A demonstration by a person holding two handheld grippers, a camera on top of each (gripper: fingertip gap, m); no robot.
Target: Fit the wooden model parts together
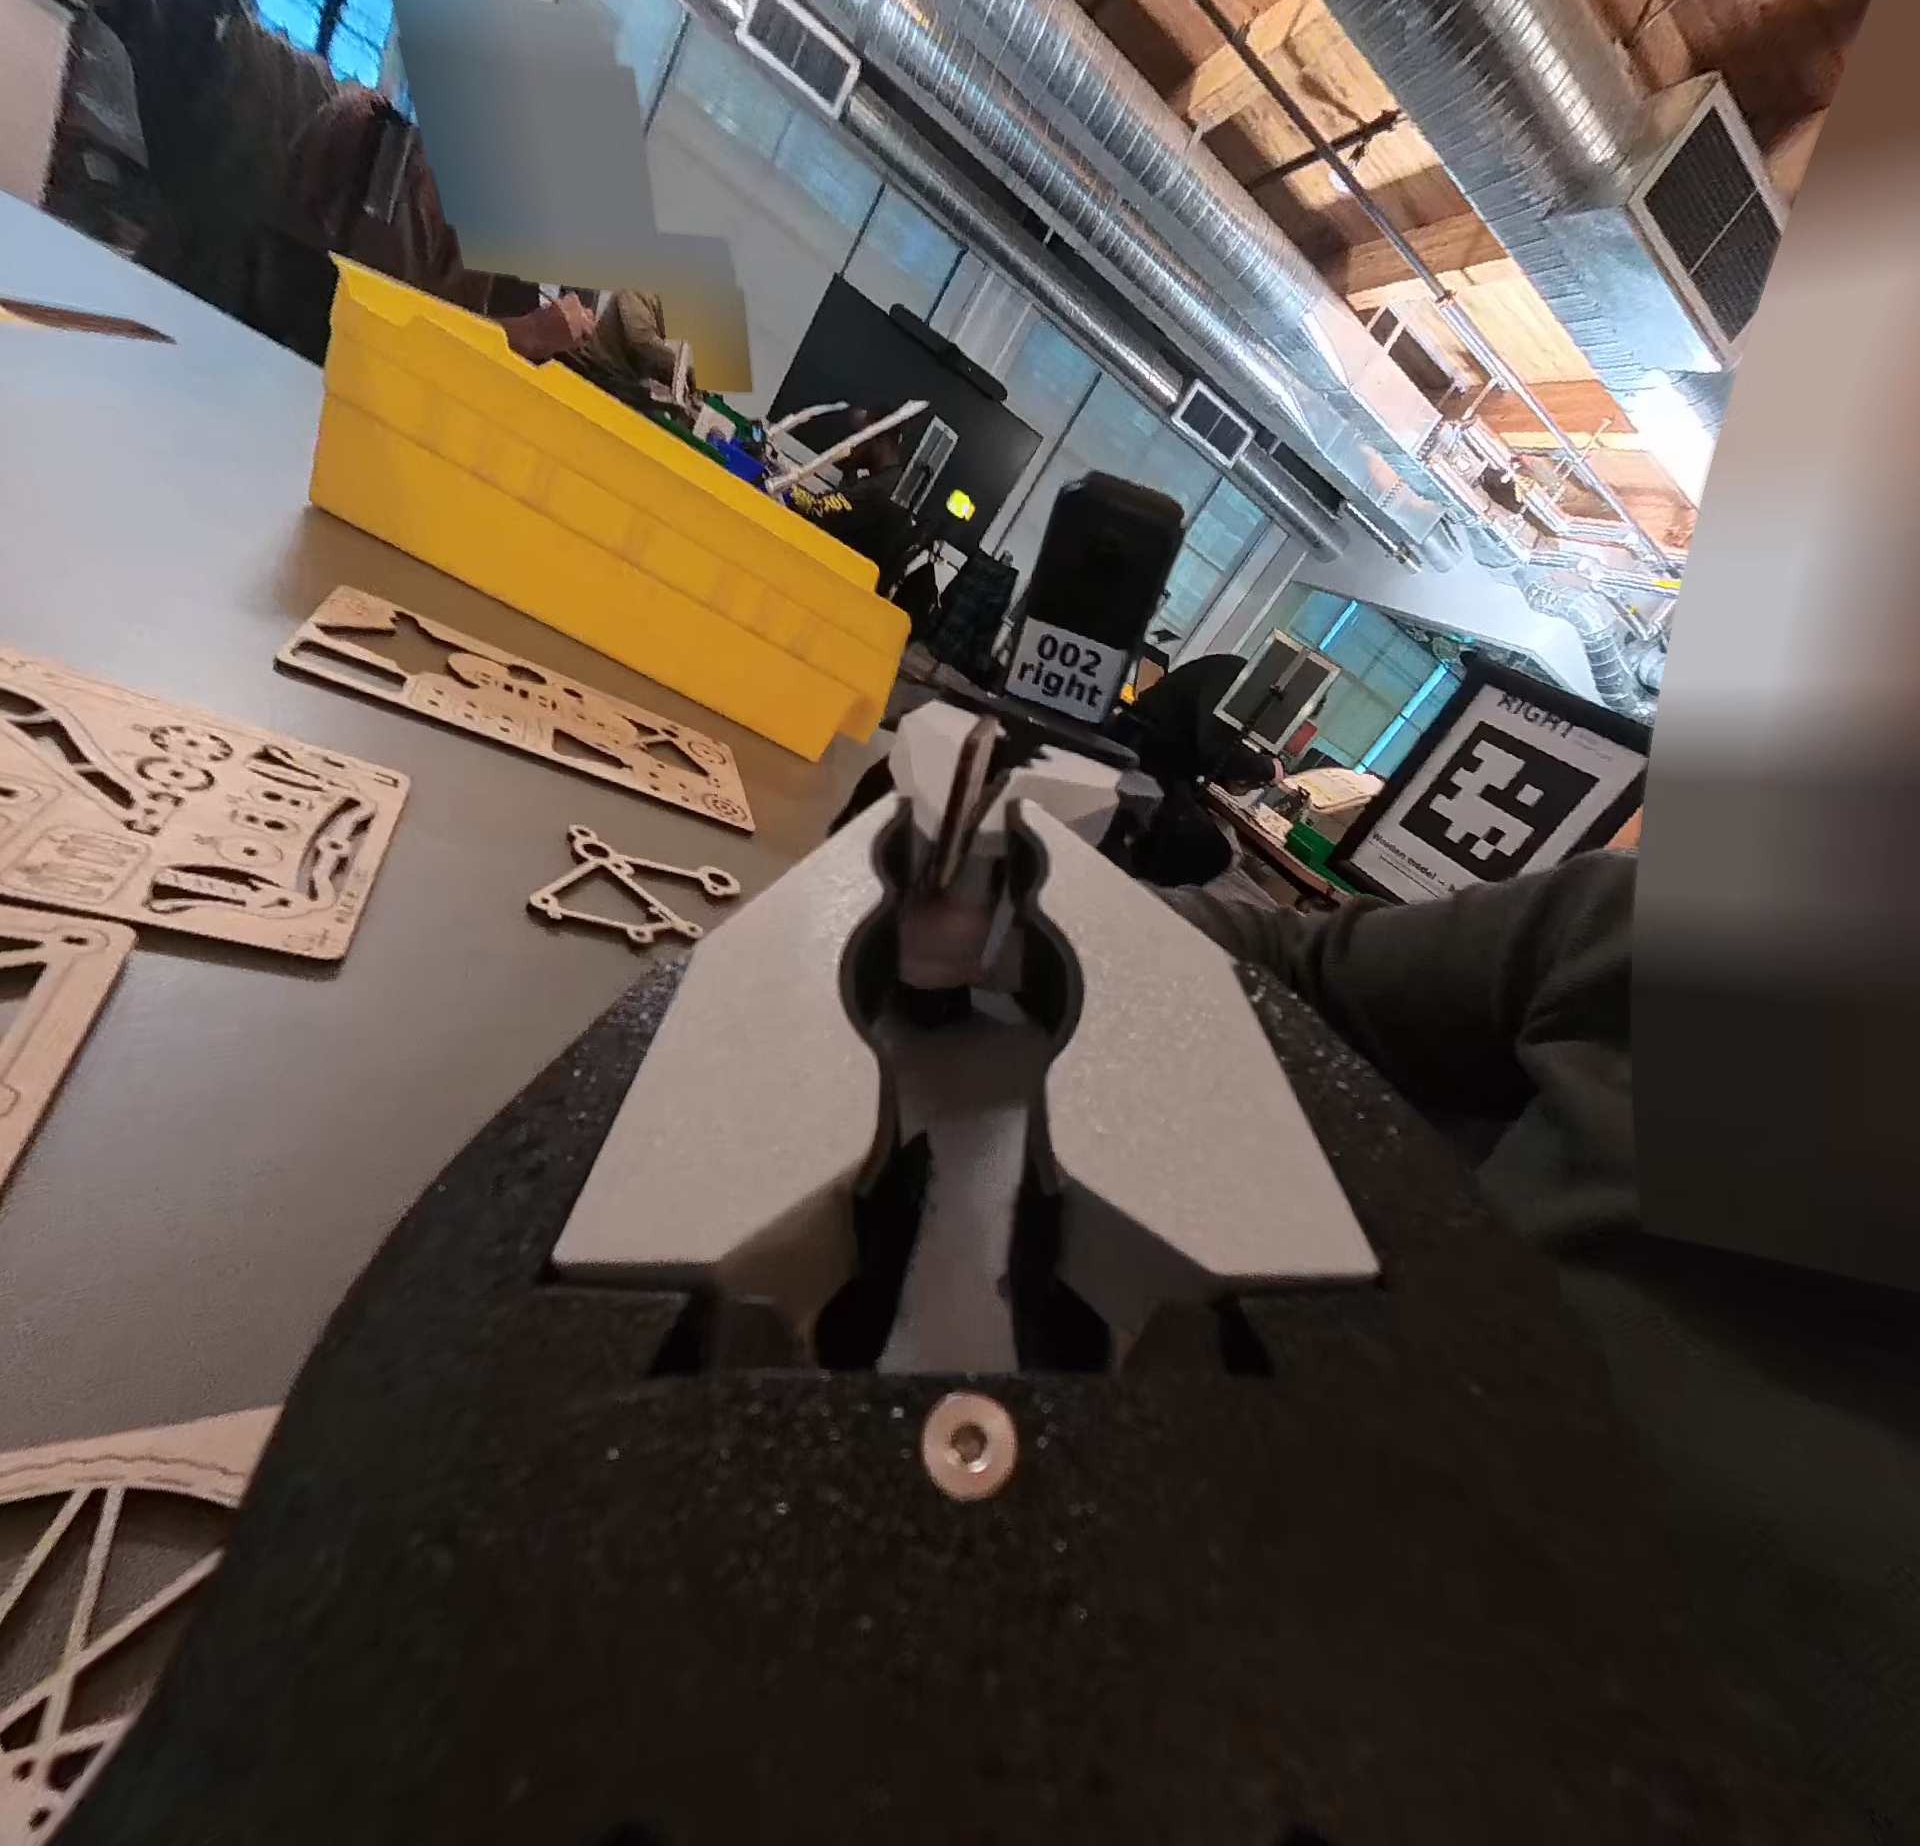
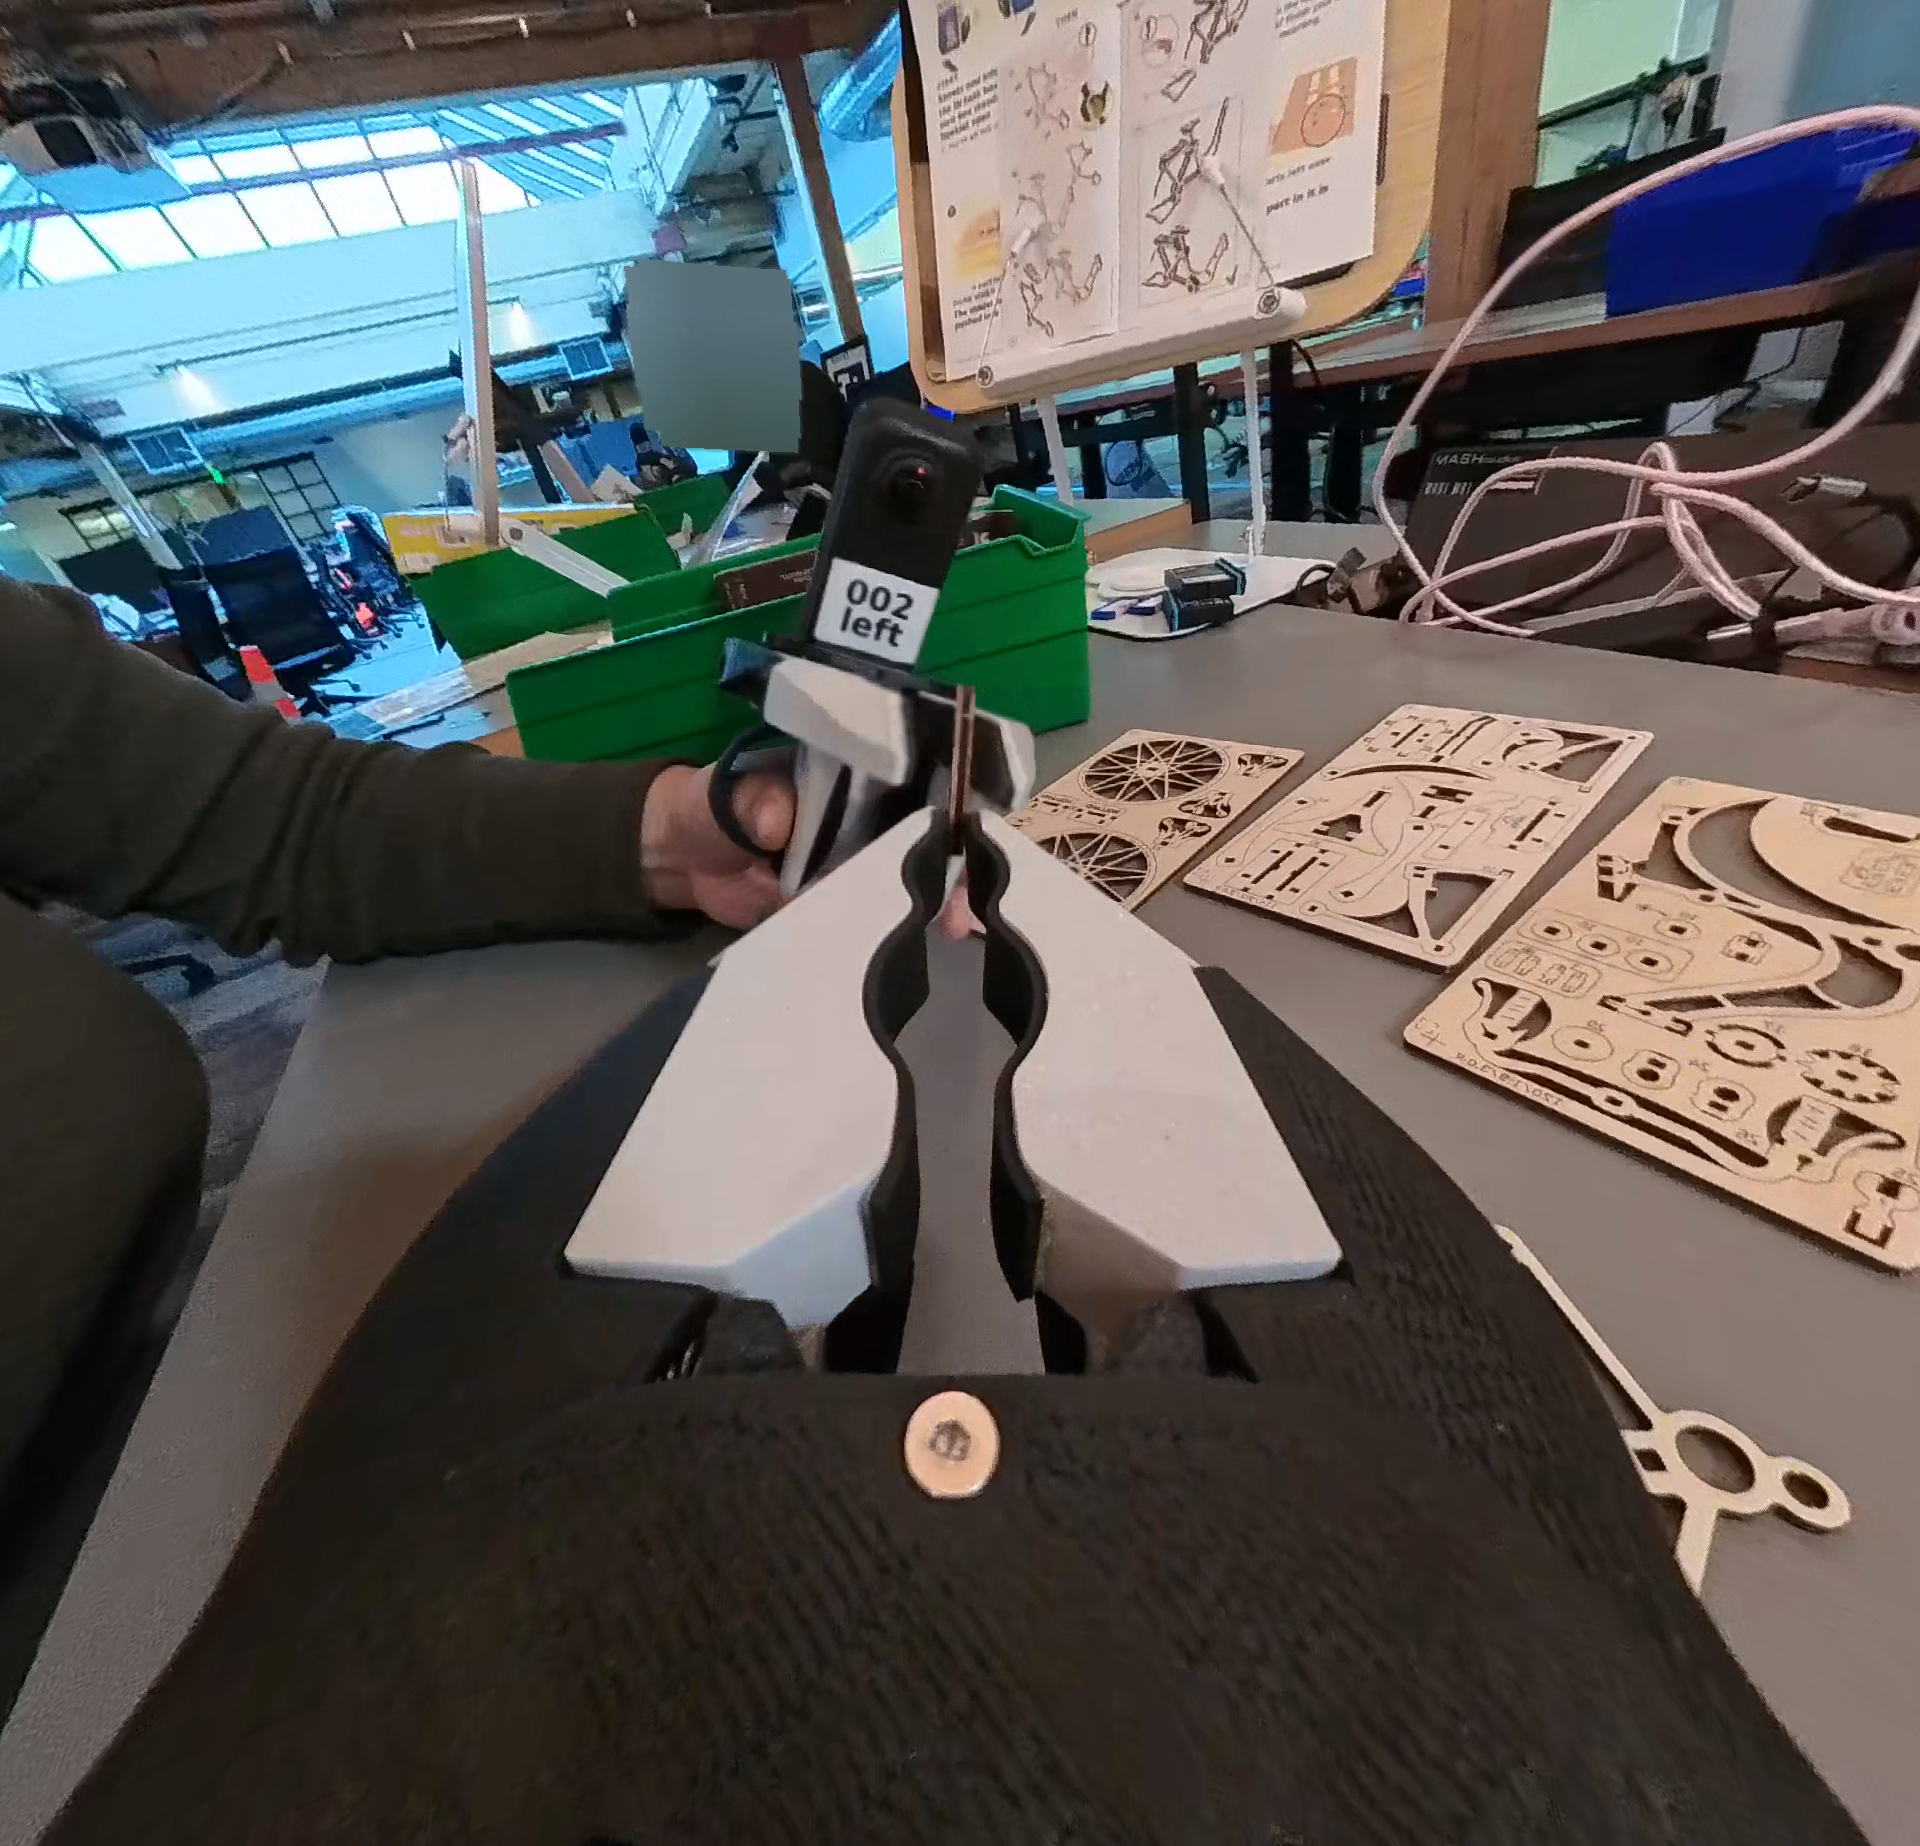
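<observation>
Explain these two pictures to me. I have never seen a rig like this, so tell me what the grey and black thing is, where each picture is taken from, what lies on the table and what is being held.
No robot here: a person holds a hand tool in each hand, each with two grey fingers and a camera looking along them. One picture comes from the left tool, the other from the right. They face each other, so each view also shows the other tool farther off.

The left gripper and the right gripper are both closed on a thin dark wooden part, seen edge-on, held up between them above the grey table.

On the table lie flat laser-cut wooden sheets, a loose frame-shaped piece, a yellow bin and green bins. An instruction sheet stands on a board behind.
</observation>
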